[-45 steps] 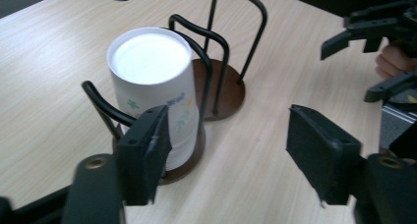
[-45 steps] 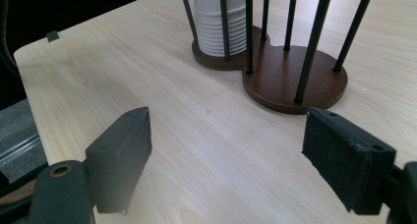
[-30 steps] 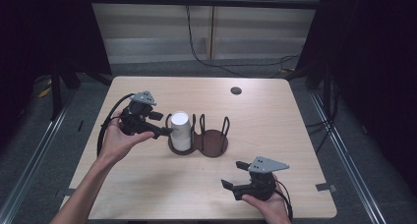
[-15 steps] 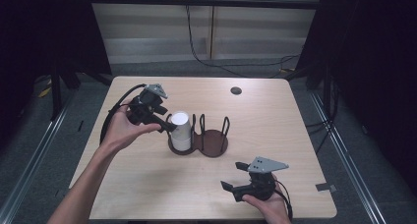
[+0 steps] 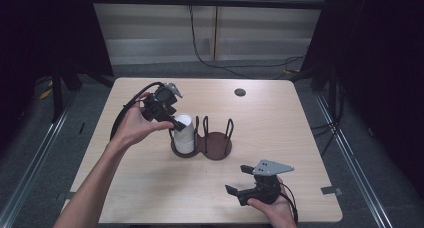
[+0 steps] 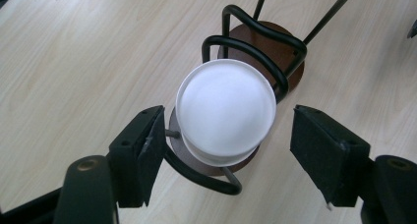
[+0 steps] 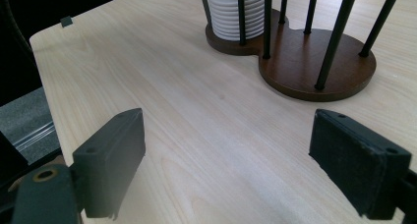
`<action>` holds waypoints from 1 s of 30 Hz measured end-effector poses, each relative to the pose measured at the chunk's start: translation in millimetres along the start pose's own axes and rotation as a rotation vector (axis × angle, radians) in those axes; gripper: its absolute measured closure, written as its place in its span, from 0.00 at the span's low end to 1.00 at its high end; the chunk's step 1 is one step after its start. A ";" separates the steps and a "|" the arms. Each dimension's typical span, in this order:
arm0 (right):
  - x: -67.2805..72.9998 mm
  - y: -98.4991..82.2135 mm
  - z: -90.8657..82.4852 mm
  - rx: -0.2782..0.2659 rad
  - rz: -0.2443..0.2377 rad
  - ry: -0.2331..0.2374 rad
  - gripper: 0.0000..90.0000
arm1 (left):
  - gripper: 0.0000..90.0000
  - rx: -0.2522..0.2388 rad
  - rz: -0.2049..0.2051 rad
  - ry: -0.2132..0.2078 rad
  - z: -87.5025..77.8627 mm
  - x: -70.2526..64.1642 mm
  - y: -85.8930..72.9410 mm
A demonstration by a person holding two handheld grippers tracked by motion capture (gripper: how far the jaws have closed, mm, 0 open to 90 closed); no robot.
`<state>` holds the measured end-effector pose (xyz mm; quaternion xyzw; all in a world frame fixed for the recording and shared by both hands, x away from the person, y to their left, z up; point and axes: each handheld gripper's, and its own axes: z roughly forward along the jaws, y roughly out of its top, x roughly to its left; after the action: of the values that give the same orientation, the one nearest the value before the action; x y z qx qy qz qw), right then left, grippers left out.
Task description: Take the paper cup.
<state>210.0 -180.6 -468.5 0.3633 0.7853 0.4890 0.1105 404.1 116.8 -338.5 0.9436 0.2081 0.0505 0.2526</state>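
I see the left hand-held gripper held over the left half of the bench, pointing down at the stack of white cups. In the left gripper view its two black jaws stand apart on either side of the stack of white cups, with clear gaps between each pad and the cup rim; nothing is pressed. The jaws have just been closing a little, the stack between them but not touched.

The stack sits upright in the left ring of a two-place holder: a dark brown wooden base shaped like two joined discs, with black wire uprights looping around each place. The right place of the holder is bare wood. From the right gripper view I read the stack as many nested cups, ribbed rims one above another, standing behind the wire bars of the holder.

The right hand-held gripper rests low at the near right part of the bench, well apart from the holder, its grey three-cornered plate on top. Its jaws have just been opening and now stand wide apart over bare wood, with nothing between them.

A small dark round disc lies near the far edge of the bench, apart from everything else.
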 end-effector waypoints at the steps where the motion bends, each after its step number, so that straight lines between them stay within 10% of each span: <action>1: 0.0 0.0 -0.1 0.000 0.002 0.001 0.15 | 0.34 0.009 0.008 0.002 0.4 0.6 1.6; 30: -0.1 -1.7 1.4 0.033 0.001 0.008 0.15 | 0.34 0.176 0.015 0.013 26.4 -0.3 25.9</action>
<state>210.1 -180.2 -470.6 0.3635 0.7934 0.4776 0.1012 418.6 84.3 -348.4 0.9633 0.2063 0.0401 0.1667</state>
